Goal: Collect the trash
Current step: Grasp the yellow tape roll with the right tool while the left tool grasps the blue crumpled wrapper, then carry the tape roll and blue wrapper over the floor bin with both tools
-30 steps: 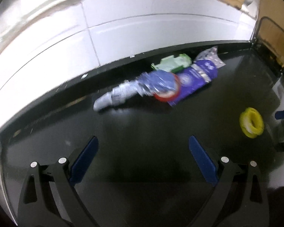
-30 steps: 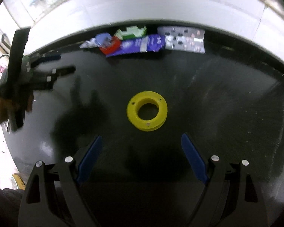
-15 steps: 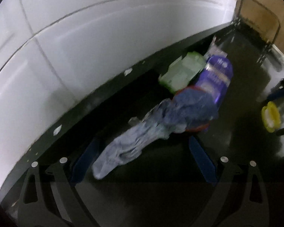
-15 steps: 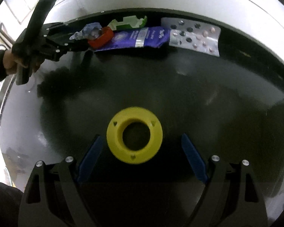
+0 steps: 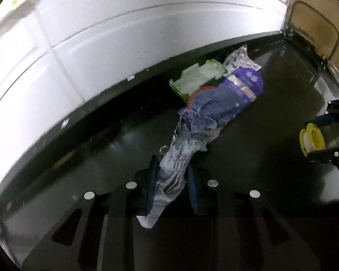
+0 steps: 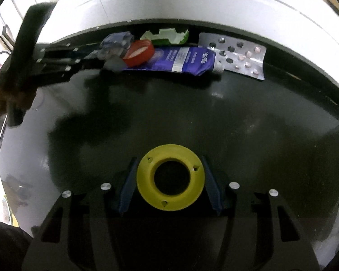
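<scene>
L gripper (image 5: 172, 186) clamped on crumpled wrapper (image 5: 180, 158), which lies on black table (image 6: 248, 124) w/ far end on red lid (image 6: 138, 53). Purple tube (image 6: 183, 61) right of lid. R gripper (image 6: 169, 188) pinching yellow spool (image 6: 169, 177), nearer camera than lid.

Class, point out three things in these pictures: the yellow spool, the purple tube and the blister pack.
yellow spool (image 6: 169, 203), right wrist view, on its front flange.
purple tube (image 6: 183, 59), right wrist view, on its printed body.
blister pack (image 6: 239, 56), right wrist view, on its foil face.
</scene>
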### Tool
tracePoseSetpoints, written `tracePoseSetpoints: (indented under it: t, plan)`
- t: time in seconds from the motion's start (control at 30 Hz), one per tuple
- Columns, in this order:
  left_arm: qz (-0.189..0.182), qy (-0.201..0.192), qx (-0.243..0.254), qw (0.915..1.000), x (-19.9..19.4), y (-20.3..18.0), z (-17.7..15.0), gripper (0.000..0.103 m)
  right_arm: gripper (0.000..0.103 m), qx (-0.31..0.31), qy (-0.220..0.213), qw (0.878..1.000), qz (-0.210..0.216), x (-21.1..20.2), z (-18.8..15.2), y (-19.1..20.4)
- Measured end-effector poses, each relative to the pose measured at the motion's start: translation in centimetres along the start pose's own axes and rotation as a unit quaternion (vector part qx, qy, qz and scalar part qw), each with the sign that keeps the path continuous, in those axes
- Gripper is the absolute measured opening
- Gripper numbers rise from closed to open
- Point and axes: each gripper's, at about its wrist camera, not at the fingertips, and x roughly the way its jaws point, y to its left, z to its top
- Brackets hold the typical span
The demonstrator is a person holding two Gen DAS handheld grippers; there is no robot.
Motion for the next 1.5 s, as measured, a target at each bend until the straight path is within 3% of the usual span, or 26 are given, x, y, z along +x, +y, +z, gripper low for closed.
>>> tracePoseSetpoints:
  t: [0.17,0.5,0.77,1.07,1.27,1.43,1.5]
  plan:
    - [0.029,-0.006,-0.051,0.9982,-4.6,-2.9,-2.6,0.024,0.055,-0.005,-0.022,1.000,-0.010,-3.4,-0.5,1.0]
    - [0.056,-0.009,-0.158,0.9859,-13.7,-10.3,-11.9,0.024,0.055,-0.042,-0.063,0.997,-0.004,-9.6,-4.5,6.4]
    - [0.071,-0.004,-0.166,0.9835,-16.5,-14.1,-16.5,0.024,0.055,-0.049,-0.070,0.996,0.000,-12.5,-9.0,9.3]
    - [0.094,-0.024,-0.183,0.9784,-19.1,-14.9,-17.9,0.024,0.055,-0.057,-0.084,0.995,-0.001,-14.4,-10.5,11.0]
    - [0.128,-0.042,-0.229,0.9642,-22.6,-13.8,-20.6,0.024,0.055,-0.109,-0.093,0.989,0.028,-14.8,-9.3,15.8]
    - [0.176,-0.051,-0.285,0.9409,-26.9,-12.3,-25.1,0.024,0.055,-0.170,-0.093,0.978,0.077,-14.3,-8.3,22.5]
    - [0.199,-0.053,-0.314,0.9270,-28.7,-11.6,-27.7,0.024,0.055,-0.197,-0.084,0.971,0.107,-13.8,-8.1,26.1]
